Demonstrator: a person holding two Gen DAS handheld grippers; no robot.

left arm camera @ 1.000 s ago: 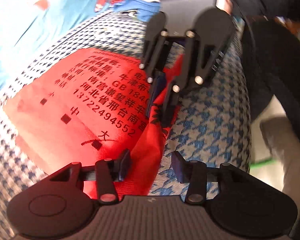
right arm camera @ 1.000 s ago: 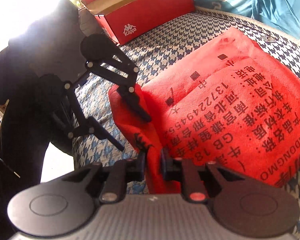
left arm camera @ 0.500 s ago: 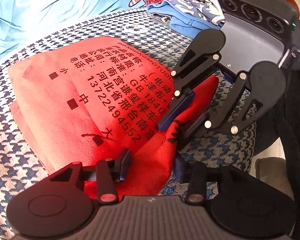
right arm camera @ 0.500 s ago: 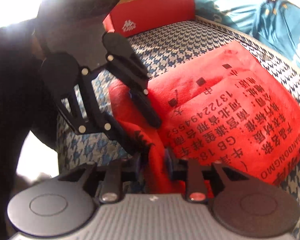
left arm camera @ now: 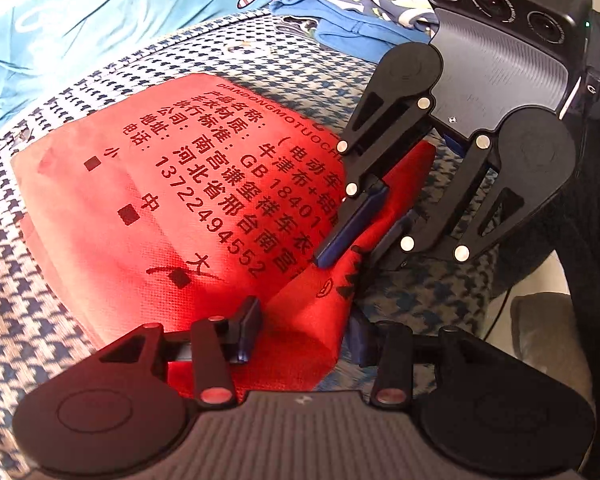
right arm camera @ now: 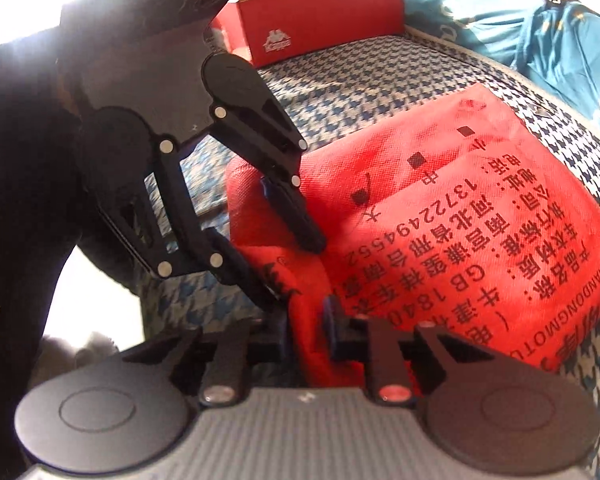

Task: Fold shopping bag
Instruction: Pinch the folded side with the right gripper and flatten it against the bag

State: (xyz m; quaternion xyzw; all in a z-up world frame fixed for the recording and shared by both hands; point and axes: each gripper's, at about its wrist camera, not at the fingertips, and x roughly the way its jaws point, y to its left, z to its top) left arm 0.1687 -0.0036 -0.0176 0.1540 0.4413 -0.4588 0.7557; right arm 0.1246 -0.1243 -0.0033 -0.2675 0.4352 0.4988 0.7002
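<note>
Moved: red bag [left arm camera: 204, 216] edge swung round since a second ago.
Right gripper [right arm camera: 307, 330]: closing, pinching hem for folding.
Left gripper [left arm camera: 304, 330]: half-open, straddling hem, grip unclear.

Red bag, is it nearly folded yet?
Not yet. The red fabric shopping bag with black print lies flat on the blue-and-white checked cover, so the smoothing looks done. In hand: the left gripper pinches its bunched near edge, and the right gripper has its jaws closing on that edge alongside. Left to do: folding it smaller.

bag x1 [left arm camera: 204, 216] | tongs x2 [left arm camera: 300, 330] [right arm camera: 306, 330] | shoebox x1 [right arm camera: 324, 20]
</note>
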